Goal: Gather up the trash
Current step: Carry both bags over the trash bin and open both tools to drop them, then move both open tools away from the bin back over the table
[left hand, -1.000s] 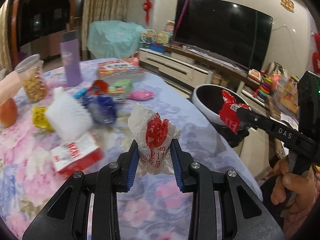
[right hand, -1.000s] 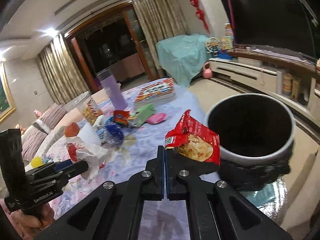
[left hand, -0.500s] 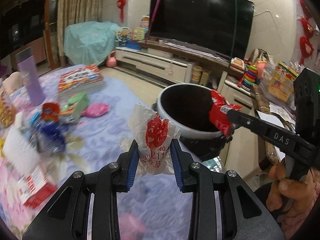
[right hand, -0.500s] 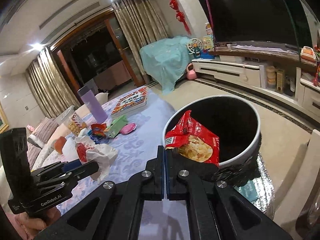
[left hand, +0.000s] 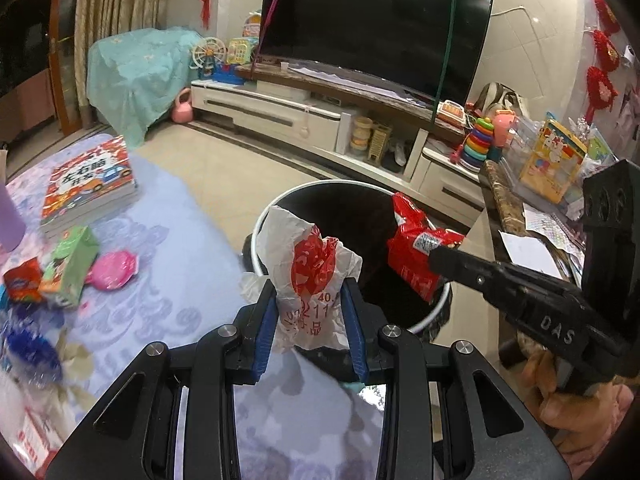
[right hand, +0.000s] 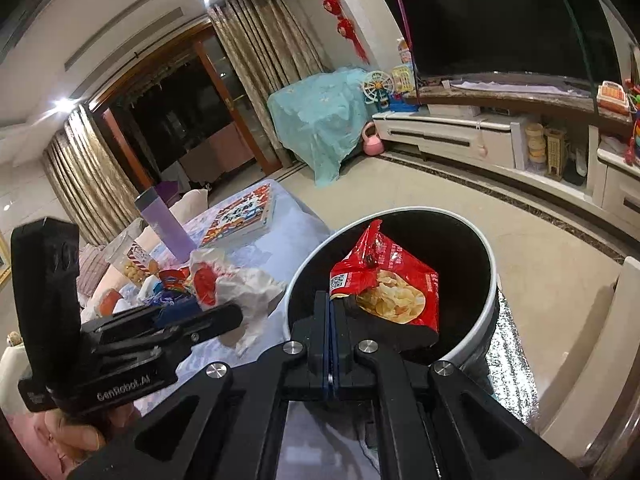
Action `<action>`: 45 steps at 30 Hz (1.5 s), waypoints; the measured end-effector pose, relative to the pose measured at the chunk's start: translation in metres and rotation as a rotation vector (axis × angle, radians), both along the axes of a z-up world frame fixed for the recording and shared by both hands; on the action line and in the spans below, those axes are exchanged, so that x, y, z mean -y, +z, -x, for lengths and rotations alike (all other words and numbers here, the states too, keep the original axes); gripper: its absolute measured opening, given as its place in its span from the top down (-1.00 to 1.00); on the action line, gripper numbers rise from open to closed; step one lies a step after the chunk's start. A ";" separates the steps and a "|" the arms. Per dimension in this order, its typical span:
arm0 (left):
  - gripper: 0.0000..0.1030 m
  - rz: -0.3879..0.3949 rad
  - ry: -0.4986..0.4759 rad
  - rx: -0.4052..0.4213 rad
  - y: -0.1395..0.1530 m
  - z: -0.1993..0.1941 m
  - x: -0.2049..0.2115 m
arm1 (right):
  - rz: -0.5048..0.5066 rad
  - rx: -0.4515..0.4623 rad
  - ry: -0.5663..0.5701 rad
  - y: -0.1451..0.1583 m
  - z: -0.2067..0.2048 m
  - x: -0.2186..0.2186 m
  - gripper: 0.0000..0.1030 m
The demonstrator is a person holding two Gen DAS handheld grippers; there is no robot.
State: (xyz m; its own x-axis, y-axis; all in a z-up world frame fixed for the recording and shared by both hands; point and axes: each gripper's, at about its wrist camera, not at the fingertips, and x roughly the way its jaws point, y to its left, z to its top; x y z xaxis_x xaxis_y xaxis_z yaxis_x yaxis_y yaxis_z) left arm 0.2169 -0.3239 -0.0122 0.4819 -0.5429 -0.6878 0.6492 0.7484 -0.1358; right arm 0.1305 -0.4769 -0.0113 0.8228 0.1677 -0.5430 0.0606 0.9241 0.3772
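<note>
My left gripper (left hand: 311, 312) is shut on a crumpled white plastic bag with red print (left hand: 308, 268) and holds it at the near rim of a round white trash bin with a black inside (left hand: 264, 216). My right gripper (right hand: 331, 312) is shut on a red chip bag (right hand: 386, 284) and holds it over the bin's open mouth (right hand: 472, 252). The right gripper (left hand: 440, 254) with the chip bag (left hand: 412, 244) shows in the left wrist view; the left gripper (right hand: 236, 314) with the white bag (right hand: 240, 284) shows in the right wrist view.
A table with a floral cloth (left hand: 168, 296) lies left of the bin and carries a picture book (left hand: 90, 184), a green carton (left hand: 68, 264), a pink disc (left hand: 114, 270), wrappers, a purple bottle (right hand: 164, 226) and a snack jar (right hand: 134, 258). A TV stand (left hand: 320, 116) is beyond.
Both grippers have moved from over the table toward the bin. The chip bag now hangs over the bin's mouth and the white bag has reached its near rim.
</note>
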 end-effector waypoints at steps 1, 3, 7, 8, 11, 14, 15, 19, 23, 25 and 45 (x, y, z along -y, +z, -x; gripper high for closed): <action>0.41 -0.006 -0.002 -0.005 -0.001 -0.004 0.004 | 0.001 -0.005 0.001 -0.001 -0.001 0.002 1.00; 0.41 -0.010 -0.006 -0.024 -0.004 -0.010 0.009 | 0.001 -0.015 -0.001 -0.002 -0.004 0.006 1.00; 0.37 -0.010 -0.041 -0.055 -0.009 -0.018 0.021 | -0.012 -0.024 -0.002 -0.003 -0.006 0.013 1.00; 0.36 -0.011 -0.046 -0.060 -0.011 -0.020 0.022 | -0.017 -0.027 -0.002 -0.003 -0.008 0.015 1.00; 0.31 -0.020 -0.052 -0.075 -0.015 -0.024 0.028 | -0.020 -0.042 -0.001 -0.005 -0.013 0.020 0.99; 0.06 -0.037 -0.046 -0.087 -0.020 -0.028 0.030 | -0.027 -0.061 -0.005 -0.009 -0.015 0.021 0.87; -0.04 -0.040 -0.047 -0.092 -0.020 -0.030 0.030 | -0.033 -0.071 -0.010 -0.010 -0.018 0.023 0.87; -0.32 -0.048 -0.036 -0.099 -0.024 -0.030 0.023 | -0.056 -0.098 -0.018 -0.016 -0.020 0.029 0.83; -0.34 -0.030 -0.006 -0.114 -0.027 -0.026 0.005 | -0.059 -0.090 -0.034 -0.012 -0.016 0.031 0.28; -0.37 -0.015 0.026 -0.120 -0.029 -0.021 -0.009 | -0.064 -0.079 -0.037 -0.010 -0.011 0.031 0.09; -0.45 0.080 0.298 -0.120 -0.036 0.047 -0.163 | -0.040 -0.029 0.034 0.003 0.022 -0.054 -0.78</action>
State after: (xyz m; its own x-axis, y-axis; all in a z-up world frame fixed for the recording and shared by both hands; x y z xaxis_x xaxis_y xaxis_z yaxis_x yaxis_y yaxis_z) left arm 0.1702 -0.1607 -0.0484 0.5460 -0.4446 -0.7101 0.3790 0.8870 -0.2639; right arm 0.1080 -0.4233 -0.0079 0.8004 0.2175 -0.5587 0.0409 0.9099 0.4128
